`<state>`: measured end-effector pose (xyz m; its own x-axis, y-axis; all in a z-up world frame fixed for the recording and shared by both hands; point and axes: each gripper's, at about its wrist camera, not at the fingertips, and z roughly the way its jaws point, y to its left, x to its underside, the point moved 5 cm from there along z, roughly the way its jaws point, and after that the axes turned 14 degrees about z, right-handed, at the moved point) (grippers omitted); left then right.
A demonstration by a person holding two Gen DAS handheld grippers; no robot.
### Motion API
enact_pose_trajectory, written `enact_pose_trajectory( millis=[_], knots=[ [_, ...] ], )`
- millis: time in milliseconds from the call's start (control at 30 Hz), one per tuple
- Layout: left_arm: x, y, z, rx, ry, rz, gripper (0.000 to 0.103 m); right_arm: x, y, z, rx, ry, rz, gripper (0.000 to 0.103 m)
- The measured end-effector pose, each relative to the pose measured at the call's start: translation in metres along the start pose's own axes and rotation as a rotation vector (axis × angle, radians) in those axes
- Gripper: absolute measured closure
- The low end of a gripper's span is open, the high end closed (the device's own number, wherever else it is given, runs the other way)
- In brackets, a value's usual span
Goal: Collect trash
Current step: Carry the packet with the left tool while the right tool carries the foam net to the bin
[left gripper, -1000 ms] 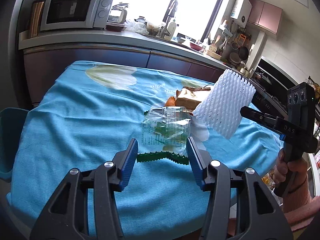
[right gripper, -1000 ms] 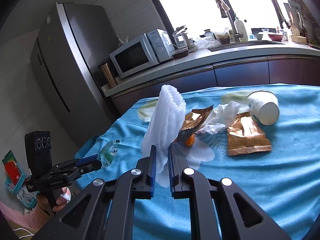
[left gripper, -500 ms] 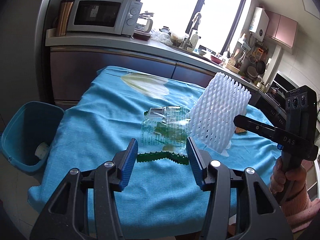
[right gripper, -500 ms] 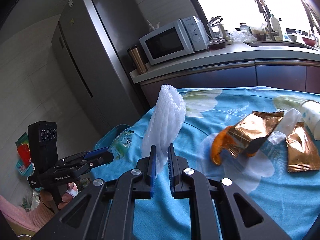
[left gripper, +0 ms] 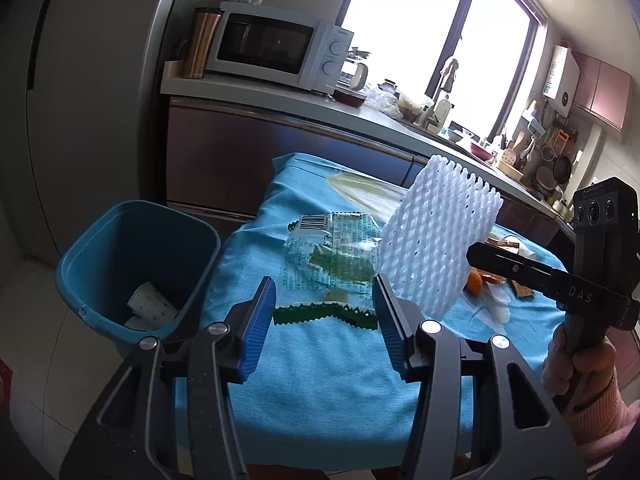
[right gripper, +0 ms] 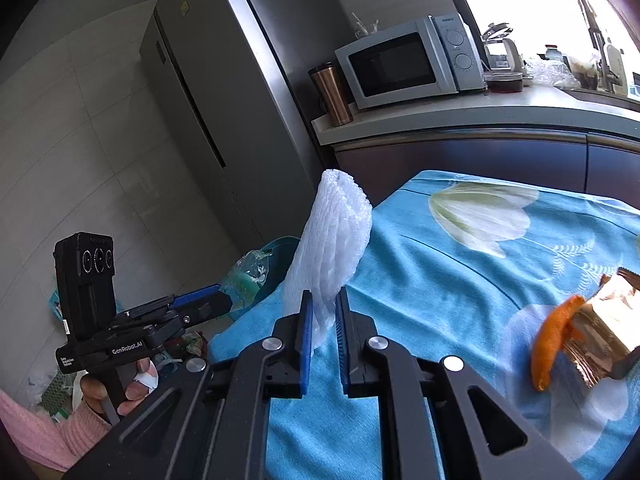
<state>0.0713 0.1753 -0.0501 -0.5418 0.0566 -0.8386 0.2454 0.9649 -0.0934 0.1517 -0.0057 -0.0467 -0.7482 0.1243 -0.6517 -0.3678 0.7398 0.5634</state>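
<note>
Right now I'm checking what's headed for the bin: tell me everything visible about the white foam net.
The white foam net is a flattened sleeve of soft white foam mesh with a diamond lattice and a scalloped top edge. The right gripper is shut on its lower end, so it stands upright and tilted, lifted above the blue tablecloth. In the right wrist view it looks folded and narrow, open at the top. Nothing else visibly touches it.

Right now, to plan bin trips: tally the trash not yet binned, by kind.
Foam net: 1
Clear wrapper: 1
Green strip: 1
Orange peel: 1
Gold wrapper: 1 sure
Total: 5, more possibly hidden
</note>
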Motion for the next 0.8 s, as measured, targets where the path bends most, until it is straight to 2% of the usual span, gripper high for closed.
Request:
enact_pose_trajectory(
  millis=[467,800],
  knots=[
    [0.005,0.076,-0.012,-0.151,0.003,-0.07,0.053,-0.018,0.039,0.06,-0.066,0.074,-0.046,0.093],
    [0.012,0.122,-0.002,-0.222,0.039,-0.107,0.053,-0.024,0.06,0.106,-0.08,0.133,-0.07,0.093]
  ],
)
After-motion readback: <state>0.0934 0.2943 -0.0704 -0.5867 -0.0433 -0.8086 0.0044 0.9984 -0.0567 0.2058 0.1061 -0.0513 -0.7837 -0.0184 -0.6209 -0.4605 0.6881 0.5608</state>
